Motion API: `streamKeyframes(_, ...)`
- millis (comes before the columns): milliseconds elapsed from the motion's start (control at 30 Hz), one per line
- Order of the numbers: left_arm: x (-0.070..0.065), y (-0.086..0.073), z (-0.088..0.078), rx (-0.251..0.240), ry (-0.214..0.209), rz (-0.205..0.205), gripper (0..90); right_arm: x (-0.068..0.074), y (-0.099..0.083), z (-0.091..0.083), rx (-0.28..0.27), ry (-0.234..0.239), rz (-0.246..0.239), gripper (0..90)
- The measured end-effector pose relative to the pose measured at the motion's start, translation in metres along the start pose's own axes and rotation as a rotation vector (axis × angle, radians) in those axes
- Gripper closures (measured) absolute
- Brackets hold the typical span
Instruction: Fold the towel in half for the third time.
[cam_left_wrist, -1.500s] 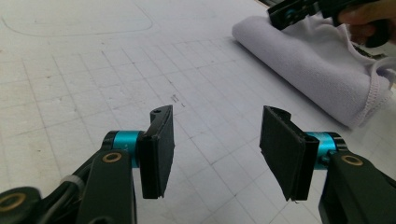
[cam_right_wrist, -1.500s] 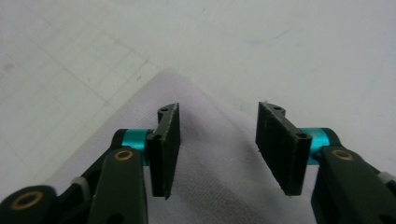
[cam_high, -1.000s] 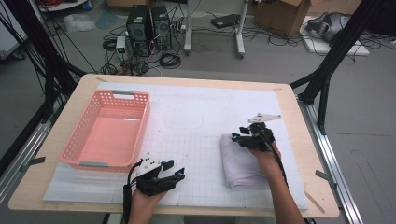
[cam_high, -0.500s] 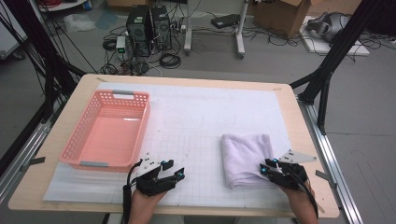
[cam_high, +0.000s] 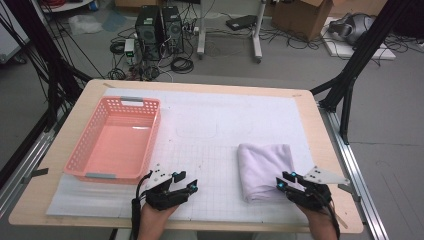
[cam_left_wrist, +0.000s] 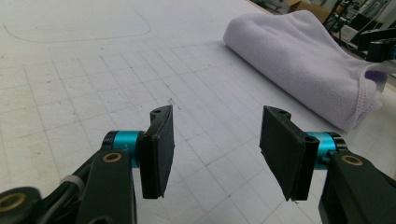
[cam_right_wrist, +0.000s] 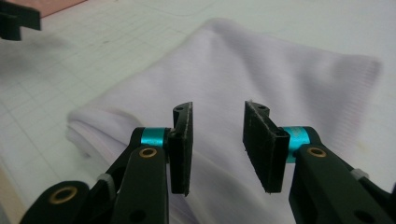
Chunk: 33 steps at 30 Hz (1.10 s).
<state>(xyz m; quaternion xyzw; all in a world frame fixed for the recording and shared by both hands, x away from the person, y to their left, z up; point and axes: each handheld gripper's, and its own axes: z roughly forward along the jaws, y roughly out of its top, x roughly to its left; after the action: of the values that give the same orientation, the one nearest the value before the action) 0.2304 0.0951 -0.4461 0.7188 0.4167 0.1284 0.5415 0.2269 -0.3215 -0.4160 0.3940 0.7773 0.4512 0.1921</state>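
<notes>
A folded pale lilac towel (cam_high: 264, 170) lies on the gridded white mat, right of centre. At the towel's near right corner my right gripper (cam_high: 284, 181) hovers with its jaws apart. They have just been opening, and the towel (cam_right_wrist: 261, 70) lies under and beyond them, not pinched. In its own view the right gripper (cam_right_wrist: 217, 135) points across the cloth. My left gripper (cam_high: 186, 181) rests near the front edge, left of the towel. The left gripper (cam_left_wrist: 217, 140) is open over bare mat, with the towel (cam_left_wrist: 299, 60) ahead to its right.
A pink plastic basket (cam_high: 150, 135) with nothing in it stands at the left of the mat. The table's front edge runs just behind both hands. Black frame legs, computer towers and cables stand on the floor beyond the table.
My right gripper has pulled back from the towel's far end to its near right corner by the front edge. The towel lies flat where it was. The left gripper has stayed put.
</notes>
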Motion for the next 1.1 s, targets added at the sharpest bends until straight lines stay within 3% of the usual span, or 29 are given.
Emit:
streamKeyframes(200, 0.0, 0.0, 0.001, 0.003, 0.0, 0.002, 45.1, 0.019, 0.014, 0.026, 0.041, 0.131, -0.032, 60.1)
streamKeyframes(367, -0.001, 0.0, 0.0, 0.002, -0.001, 0.004, 45.1, 0.025, 0.016, 0.039, 0.109, 0.246, -0.041, 65.9)
streamKeyframes(500, -0.001, 0.0, 0.0, 0.001, -0.001, 0.003, 45.1, 0.027, 0.012, 0.039, 0.145, 0.298, -0.069, 87.6)
streamKeyframes(667, -0.001, 0.0, 0.0, -0.001, 0.002, 0.0, 45.1, 0.03, 0.004, 0.022, 0.135, 0.364, -0.098, 89.6)
streamKeyframes(700, -0.001, 0.0, 0.0, -0.001, 0.002, 0.0, 45.1, 0.032, 0.002, 0.019, 0.15, 0.359, -0.112, 89.5)
streamKeyframes(767, -0.001, 0.0, 0.0, 0.001, 0.002, 0.004, 45.1, 0.031, -0.001, 0.014, 0.131, 0.335, -0.126, 87.4)
streamKeyframes(933, -0.003, 0.001, 0.001, -0.002, 0.0, 0.006, 45.2, 0.023, 0.008, 0.011, 0.028, 0.271, -0.034, 58.9)
streamKeyframes(967, -0.002, 0.001, 0.001, -0.001, -0.001, 0.006, 45.1, 0.023, 0.011, 0.015, 0.028, 0.259, -0.026, 54.5)
streamKeyframes(1100, -0.001, 0.001, 0.0, -0.001, 0.0, 0.004, 45.1, 0.027, 0.016, 0.034, 0.079, 0.285, -0.045, 54.4)
